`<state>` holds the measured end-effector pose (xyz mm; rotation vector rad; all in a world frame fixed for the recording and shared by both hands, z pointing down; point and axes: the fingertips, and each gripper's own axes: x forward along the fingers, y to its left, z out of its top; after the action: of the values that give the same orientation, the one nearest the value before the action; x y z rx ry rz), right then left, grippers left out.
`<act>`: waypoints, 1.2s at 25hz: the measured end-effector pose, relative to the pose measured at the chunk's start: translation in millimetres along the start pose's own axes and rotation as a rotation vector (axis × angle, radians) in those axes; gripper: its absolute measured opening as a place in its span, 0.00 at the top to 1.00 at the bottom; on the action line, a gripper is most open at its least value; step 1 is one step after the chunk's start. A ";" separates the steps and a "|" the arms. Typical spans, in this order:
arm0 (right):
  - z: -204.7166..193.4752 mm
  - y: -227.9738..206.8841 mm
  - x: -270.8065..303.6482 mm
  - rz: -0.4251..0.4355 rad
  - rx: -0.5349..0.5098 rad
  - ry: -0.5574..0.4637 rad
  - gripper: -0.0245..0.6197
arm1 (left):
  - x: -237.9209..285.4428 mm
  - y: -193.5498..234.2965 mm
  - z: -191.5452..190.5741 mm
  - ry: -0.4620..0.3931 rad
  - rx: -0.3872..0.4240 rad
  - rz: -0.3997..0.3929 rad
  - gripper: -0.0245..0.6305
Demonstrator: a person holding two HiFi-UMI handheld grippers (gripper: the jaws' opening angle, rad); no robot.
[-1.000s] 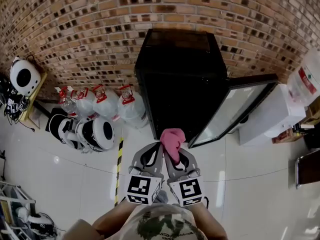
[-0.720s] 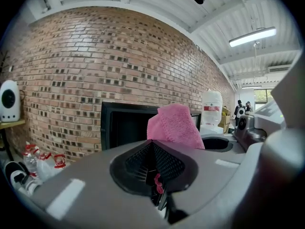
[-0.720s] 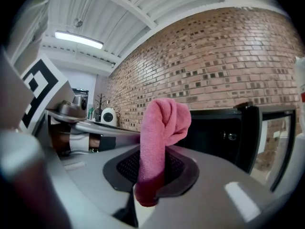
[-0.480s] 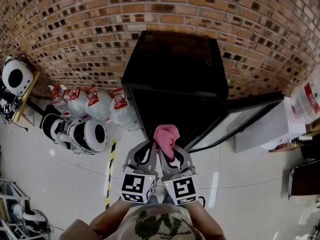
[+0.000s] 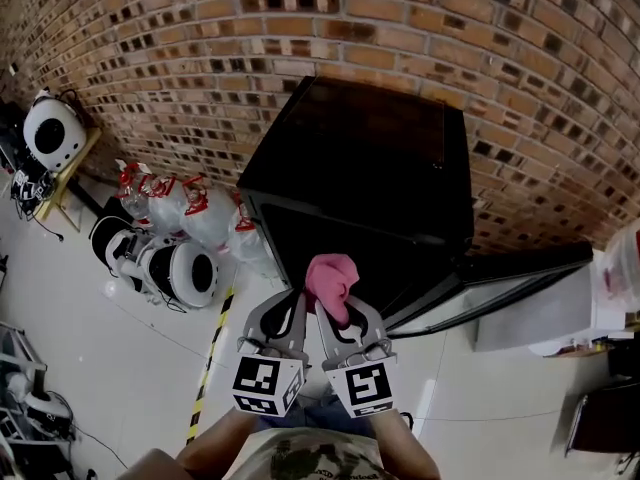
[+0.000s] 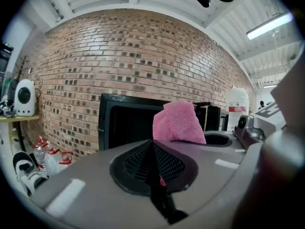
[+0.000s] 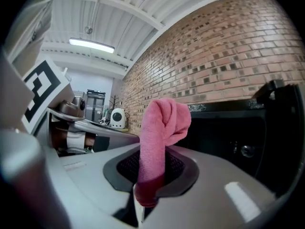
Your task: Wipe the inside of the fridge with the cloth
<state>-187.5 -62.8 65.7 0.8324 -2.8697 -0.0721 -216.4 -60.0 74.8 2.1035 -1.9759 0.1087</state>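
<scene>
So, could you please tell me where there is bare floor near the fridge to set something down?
The floor is bare by the open fridge door, right of the right gripper holding the pink cloth, and also left of the striped tape. It is crowded left of the fridge, where water bottles line the brick wall.

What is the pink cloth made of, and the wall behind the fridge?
The pink cloth looks like soft microfibre or terry: its surface is fuzzy and matte, and it folds limply. The wall is brick, rough and matte, with mortar lines between red-brown and darker blocks.
</scene>
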 end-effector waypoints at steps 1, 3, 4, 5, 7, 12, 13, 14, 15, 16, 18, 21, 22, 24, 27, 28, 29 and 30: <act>-4.1 -3.1 7.5 0.013 -0.004 0.009 0.87 | 5.2 5.0 -2.4 0.008 0.009 0.005 0.95; -9.8 -11.3 24.4 0.033 0.004 0.009 0.87 | 16.6 17.4 -4.7 0.008 0.010 0.014 0.95; -9.9 -16.0 33.1 0.037 0.007 -0.005 0.87 | 22.5 24.3 -5.4 0.001 0.007 0.019 0.95; -9.8 -20.3 41.6 0.038 0.007 -0.022 0.87 | 28.5 31.3 -6.7 -0.007 0.004 0.024 0.95; -14.1 -26.5 58.5 0.038 0.001 -0.056 0.87 | 41.5 44.9 -12.6 -0.020 -0.006 0.033 0.95; -46.8 -27.9 103.5 0.083 -0.042 -0.107 0.87 | 76.6 67.5 -39.5 -0.046 0.011 0.008 0.95; -55.1 -28.5 113.1 0.093 -0.053 -0.113 0.87 | 83.6 71.1 -45.5 -0.049 0.023 -0.001 0.95; -62.9 -30.2 122.9 0.099 -0.061 -0.120 0.87 | 90.6 74.9 -51.0 -0.050 0.037 -0.009 0.95; -69.9 -32.6 132.8 0.104 -0.070 -0.127 0.87 | 97.6 78.6 -55.8 -0.050 0.054 -0.016 0.95; -75.9 -35.4 142.4 0.109 -0.081 -0.135 0.87 | 104.1 81.9 -60.5 -0.052 0.071 -0.024 0.95; -84.8 -40.7 159.1 0.121 -0.105 -0.152 0.87 | 114.7 84.8 -67.3 -0.070 0.095 -0.043 0.95; -91.3 -50.7 179.5 0.127 -0.132 -0.192 0.87 | 125.3 81.7 -73.1 -0.131 0.105 -0.094 0.95; -93.1 -55.4 186.2 0.119 -0.150 -0.206 0.87 | 129.3 80.5 -76.3 -0.154 0.110 -0.113 0.95; -98.2 -65.6 199.6 0.085 -0.209 -0.226 0.87 | 138.0 80.0 -85.7 -0.191 0.126 -0.143 0.95; -105.3 -81.7 213.4 0.026 -0.275 -0.258 0.87 | 150.0 82.0 -102.3 -0.219 0.132 -0.165 0.95; -106.6 -89.2 216.6 0.012 -0.286 -0.273 0.87 | 153.7 82.6 -106.5 -0.227 0.132 -0.170 0.95; -107.8 -98.0 220.0 0.000 -0.293 -0.287 0.87 | 156.8 83.0 -109.8 -0.237 0.135 -0.175 0.95; -109.0 -107.1 223.5 -0.014 -0.295 -0.296 0.87 | 159.5 83.3 -112.7 -0.246 0.137 -0.182 0.95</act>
<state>-300.0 -273.4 193.5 0.8421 -3.0092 -0.6545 -273.6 -192.5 230.6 2.4789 -1.9423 -0.0529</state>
